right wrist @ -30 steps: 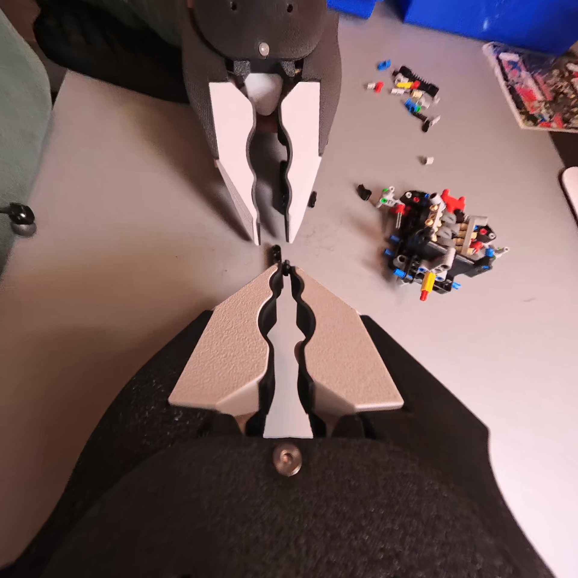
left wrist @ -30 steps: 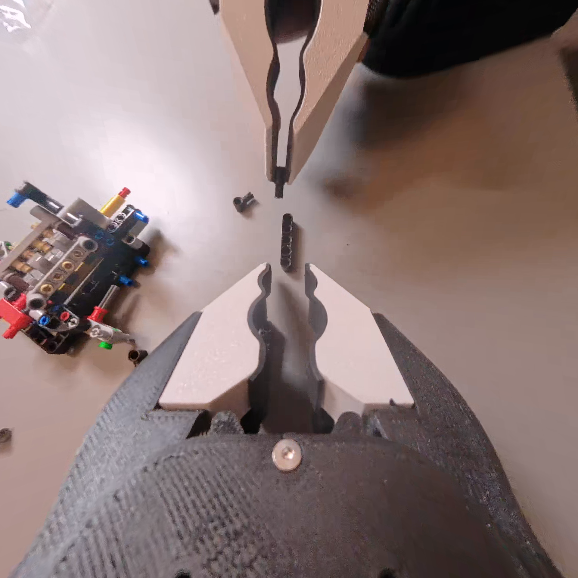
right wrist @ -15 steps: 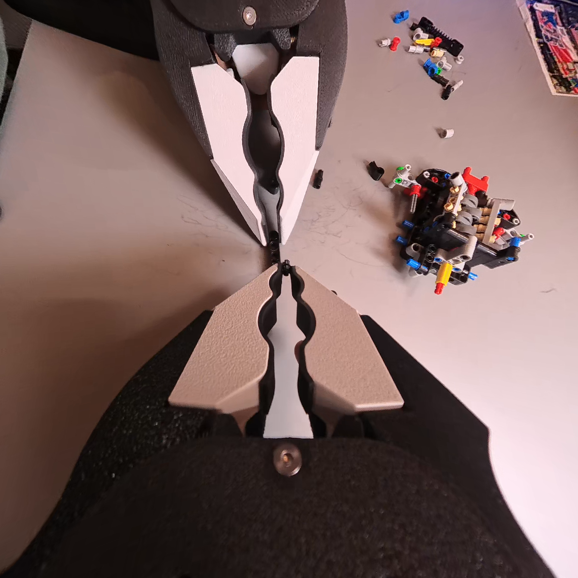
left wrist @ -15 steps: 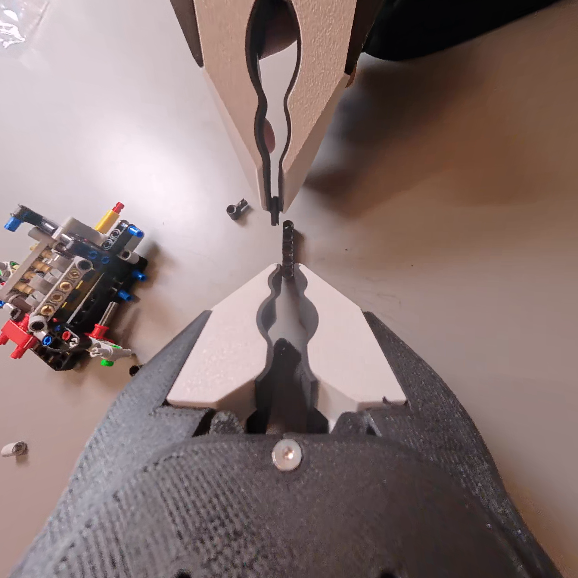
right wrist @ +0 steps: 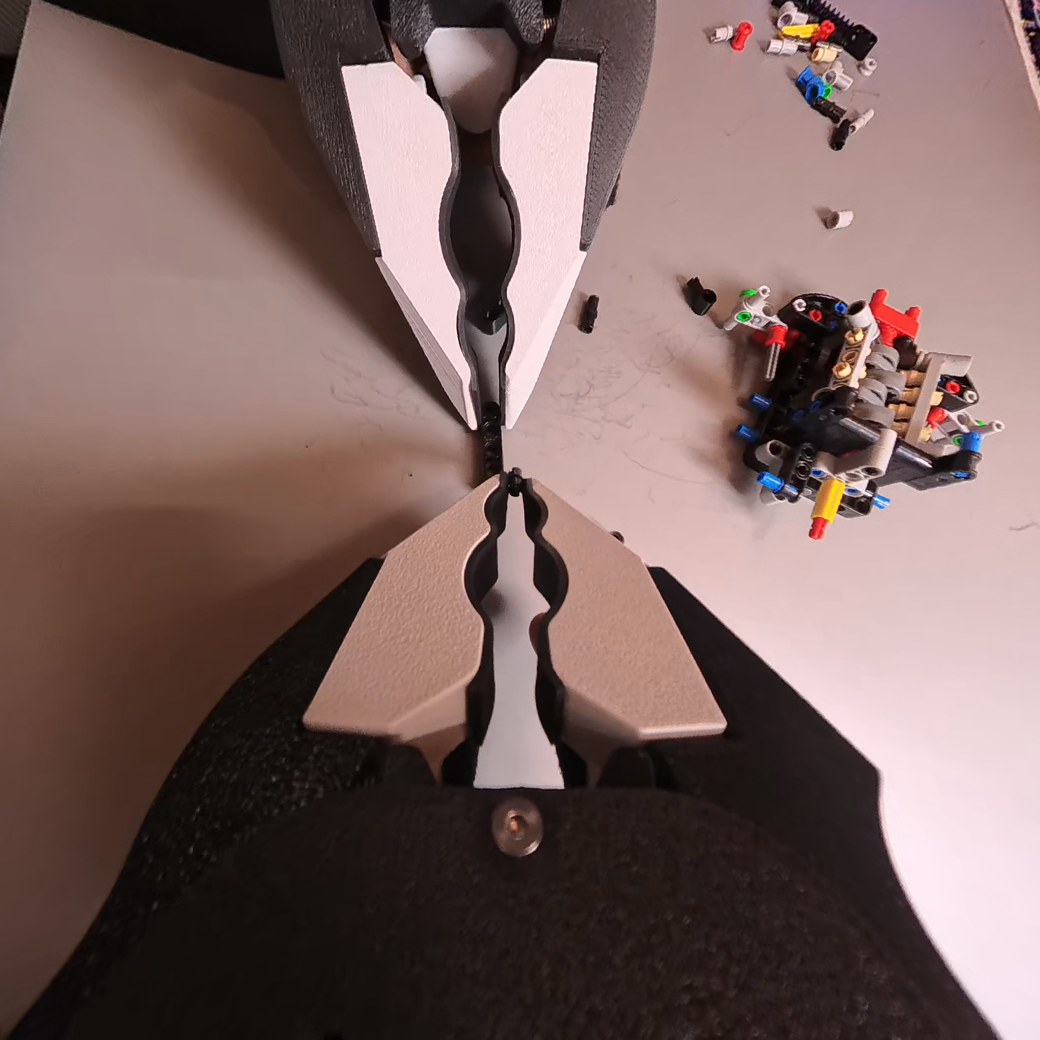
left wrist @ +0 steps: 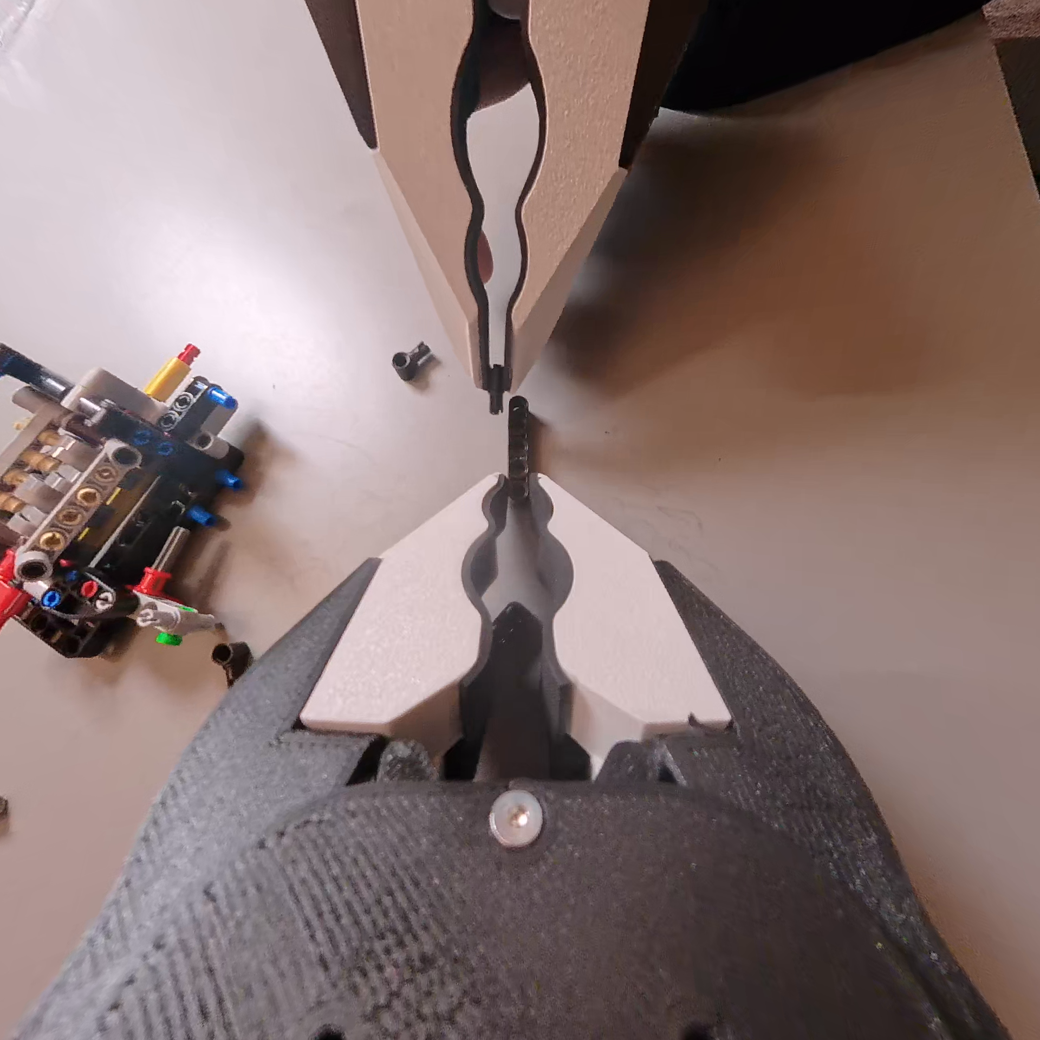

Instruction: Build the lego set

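Left wrist view: the left gripper [left wrist: 518,484] pinches one end of a slim black beam [left wrist: 519,444] with a row of holes, so its free end juts forward, clear of the tabletop [left wrist: 816,450]. Opposite, the right gripper [left wrist: 496,382] has its fingers pressed on a small black pin [left wrist: 495,394], whose tip sits just beside the beam's end, slightly to the left of it. Holding each part by one end probably leaves the mating ends exposed. The partly built model [left wrist: 107,501] lies well apart at left, with a loose black connector [left wrist: 413,360] near the right gripper.

Right wrist view: the right gripper [right wrist: 515,485] shows the pin [right wrist: 515,483] nipped at its very tips, facing the left gripper [right wrist: 488,419] and the beam [right wrist: 491,442]. The model [right wrist: 861,405] rests at right, a scatter of spare pieces [right wrist: 816,62] beyond it. I judge the pin needs a small sideways correction before it can enter a hole.
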`<state>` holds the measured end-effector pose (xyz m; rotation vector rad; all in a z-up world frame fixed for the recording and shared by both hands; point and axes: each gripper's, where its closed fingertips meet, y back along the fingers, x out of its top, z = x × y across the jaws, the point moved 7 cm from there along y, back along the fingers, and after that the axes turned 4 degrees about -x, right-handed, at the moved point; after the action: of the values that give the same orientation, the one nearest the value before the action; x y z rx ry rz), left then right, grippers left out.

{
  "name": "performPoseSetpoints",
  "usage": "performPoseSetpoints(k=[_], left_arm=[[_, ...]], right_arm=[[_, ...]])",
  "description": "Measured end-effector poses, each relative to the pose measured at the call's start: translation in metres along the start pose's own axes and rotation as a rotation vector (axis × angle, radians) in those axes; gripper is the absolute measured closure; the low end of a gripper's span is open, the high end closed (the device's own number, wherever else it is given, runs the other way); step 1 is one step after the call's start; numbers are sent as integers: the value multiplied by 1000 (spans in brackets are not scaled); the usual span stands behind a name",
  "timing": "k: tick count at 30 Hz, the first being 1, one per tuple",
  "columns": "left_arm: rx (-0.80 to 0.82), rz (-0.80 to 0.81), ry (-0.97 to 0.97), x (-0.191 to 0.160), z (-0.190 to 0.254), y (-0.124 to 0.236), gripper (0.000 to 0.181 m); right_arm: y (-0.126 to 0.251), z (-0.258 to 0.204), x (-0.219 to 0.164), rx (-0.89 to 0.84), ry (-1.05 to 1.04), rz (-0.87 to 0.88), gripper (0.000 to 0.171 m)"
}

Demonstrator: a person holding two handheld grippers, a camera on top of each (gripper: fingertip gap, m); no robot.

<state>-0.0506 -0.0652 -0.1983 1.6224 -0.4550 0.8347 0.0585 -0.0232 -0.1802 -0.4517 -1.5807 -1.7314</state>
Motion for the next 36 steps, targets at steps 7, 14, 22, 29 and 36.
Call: performPoseSetpoints(k=[7,14,22,29,36], left_arm=[[-2,2,1,-3,-1,3,175],[8,4,0,-2,0,3,175],[0,23,1,-2,-1,3,175],[-1,41,-7,-3,0,4,175],[-4,54,5,-3,-2,5,175]], right_arm=[[0,-1,5,9,-4,-11,168],[-3,-1,10,20,10,-52,168],[-6,2,16,45,37,-104,168],[-7,7,22,62,54,-144,168],[-9,11,27,101,100,-179,168]])
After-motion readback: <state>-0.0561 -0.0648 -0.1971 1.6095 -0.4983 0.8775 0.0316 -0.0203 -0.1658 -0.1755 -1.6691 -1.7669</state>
